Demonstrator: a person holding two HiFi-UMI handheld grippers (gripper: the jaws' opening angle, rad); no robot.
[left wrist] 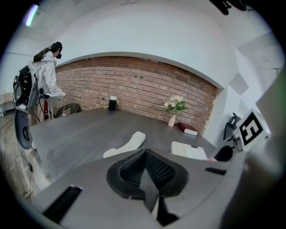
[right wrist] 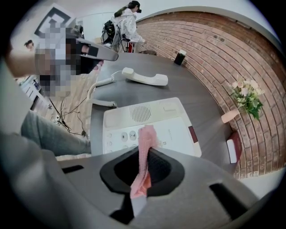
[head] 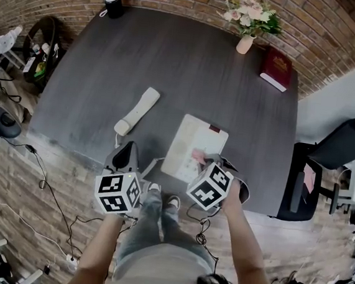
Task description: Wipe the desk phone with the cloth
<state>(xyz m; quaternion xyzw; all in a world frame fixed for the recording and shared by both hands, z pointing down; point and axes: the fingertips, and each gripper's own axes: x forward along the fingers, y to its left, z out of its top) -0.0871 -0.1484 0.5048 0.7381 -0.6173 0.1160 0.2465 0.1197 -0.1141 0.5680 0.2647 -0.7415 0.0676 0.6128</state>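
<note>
Your right tool (right wrist: 144,157) is pinching the pink cloth (right wrist: 145,138). The cloth is soft and light, so it will flop and fold. A thin strip of it pokes out past the tips. I think you need to press it flat on the phone so that more of it rubs.

The phone (head: 193,140) sits at the near edge of the table (head: 172,63), just in front of the right tool. It looks like hard, smooth plastic and not heavy, so it may slide when you rub. Its buttons (right wrist: 127,135) may push in too. The handset (head: 138,111) lies off the phone, to the left.

Your left tool (left wrist: 145,174) is pressed together with nothing in it. It could hold the phone's left edge steady.

The right gripper view shows the buttons and the cloth up close. Only the head view shows both tools at once, and how near the phone is to the table edge.
</note>
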